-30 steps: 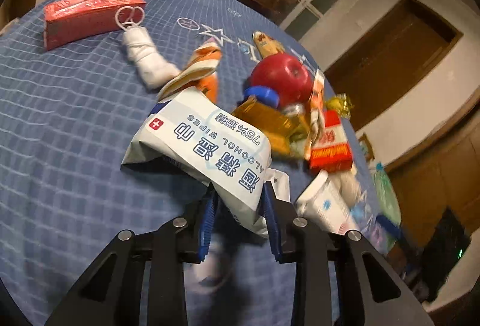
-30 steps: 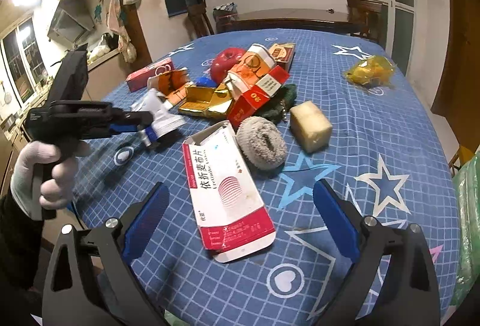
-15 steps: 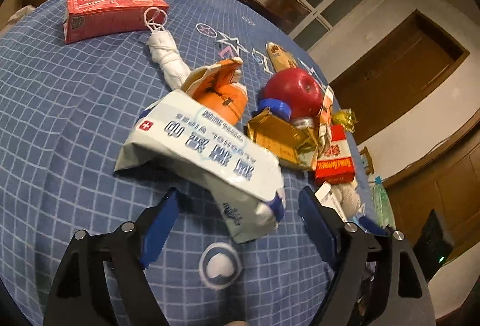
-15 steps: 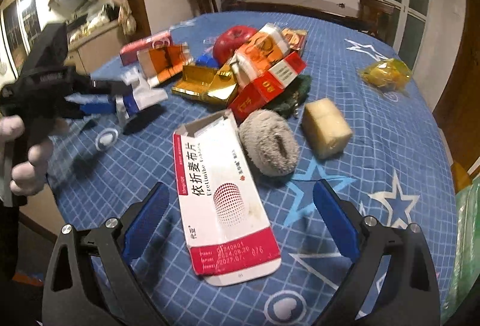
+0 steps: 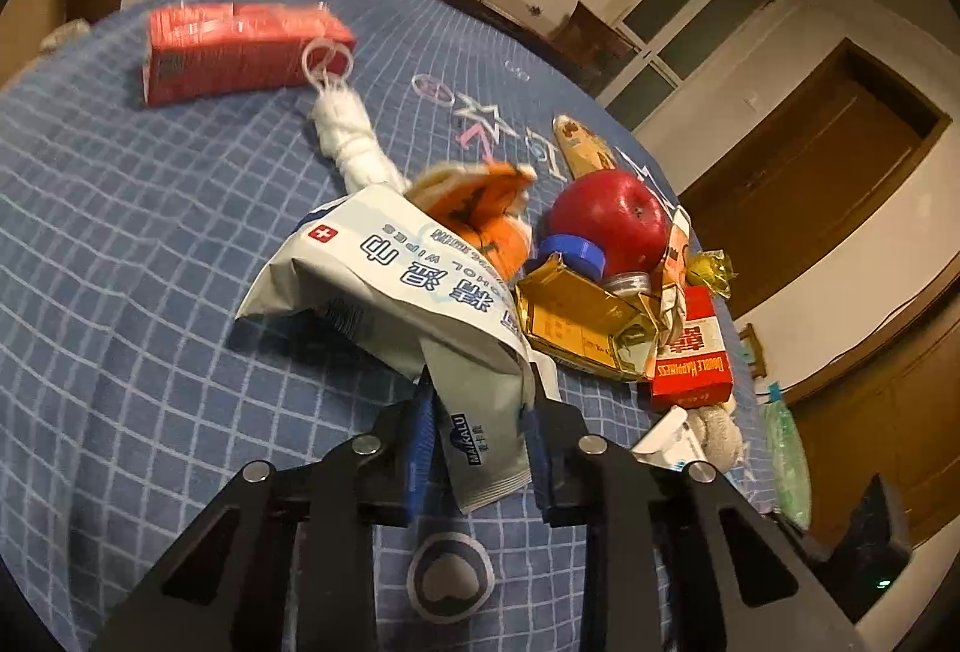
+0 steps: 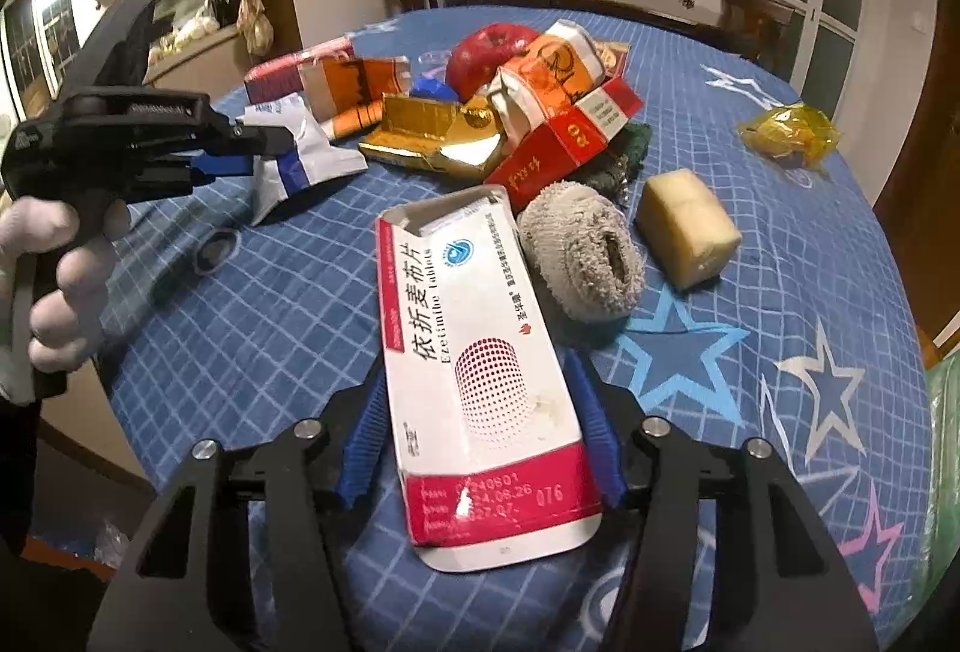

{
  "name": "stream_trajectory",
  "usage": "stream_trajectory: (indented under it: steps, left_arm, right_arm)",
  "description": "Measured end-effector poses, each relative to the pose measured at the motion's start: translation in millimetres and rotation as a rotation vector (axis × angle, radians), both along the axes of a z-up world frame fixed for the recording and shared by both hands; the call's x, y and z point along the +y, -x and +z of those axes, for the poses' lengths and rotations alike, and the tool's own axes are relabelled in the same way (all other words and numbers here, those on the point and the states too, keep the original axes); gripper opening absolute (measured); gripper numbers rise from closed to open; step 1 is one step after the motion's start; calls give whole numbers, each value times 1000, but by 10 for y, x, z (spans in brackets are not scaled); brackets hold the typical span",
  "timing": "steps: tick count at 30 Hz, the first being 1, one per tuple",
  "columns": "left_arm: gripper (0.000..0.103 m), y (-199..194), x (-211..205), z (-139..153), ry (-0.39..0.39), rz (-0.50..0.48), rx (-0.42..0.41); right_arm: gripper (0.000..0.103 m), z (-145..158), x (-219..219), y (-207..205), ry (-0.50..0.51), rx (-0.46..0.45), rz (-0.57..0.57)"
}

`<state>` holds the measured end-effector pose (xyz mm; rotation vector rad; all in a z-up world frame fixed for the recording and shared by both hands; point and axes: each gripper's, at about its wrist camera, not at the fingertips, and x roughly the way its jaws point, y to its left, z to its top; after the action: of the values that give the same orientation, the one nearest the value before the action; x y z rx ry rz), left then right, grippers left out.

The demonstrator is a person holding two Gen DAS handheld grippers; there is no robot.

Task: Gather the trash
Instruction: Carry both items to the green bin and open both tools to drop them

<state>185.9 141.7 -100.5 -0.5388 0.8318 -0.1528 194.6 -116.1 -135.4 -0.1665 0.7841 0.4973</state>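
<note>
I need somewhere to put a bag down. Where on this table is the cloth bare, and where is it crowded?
Bare cloth lies right of the sponge block, below the yellow wrapper, and left of the wipes packet, below the red carton. The pile around the apple is crowded.

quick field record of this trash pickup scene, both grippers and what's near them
left gripper: jaws closing, pads on the alcohol wipes packet
right gripper: jaws closing around the flattened tablet box, contact unclear
surface: blue checked tablecloth
beside tablet box: grey sock roll, yellow sponge
pile behind: red apple, gold box
</note>
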Motion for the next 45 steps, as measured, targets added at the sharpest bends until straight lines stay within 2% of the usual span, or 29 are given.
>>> stream_trajectory:
  steps: [3, 8, 13, 18, 24, 32, 45]
  left_arm:
    - [27, 109, -61, 114, -82, 2, -44]
    - [27, 349, -316, 394, -265, -8, -147]
    - [27, 534, -531, 602, -354, -28, -221]
    - [27, 667, -700, 744, -388, -57, -266]
    - [27, 788, -1120, 917, -414, -152, -315]
    - [27, 795, -1747, 1181, -397, -285, -386]
    - [27, 506, -3050, 1524, -355, -526, -444]
  right_arm:
    - [50, 117, -34, 151, -27, -58, -24]
    - [47, 335, -66, 329, -53, -169, -61]
    - [44, 526, -129, 432, -67, -271, -101]
    - [44, 675, -159, 529, -79, -353, -128]
    - [44, 856, -274, 548, -57, -450, -202]
    - [45, 1063, -529, 500, -33, -528, -289]
    - [45, 1364, -1531, 509, 33, -613, -526]
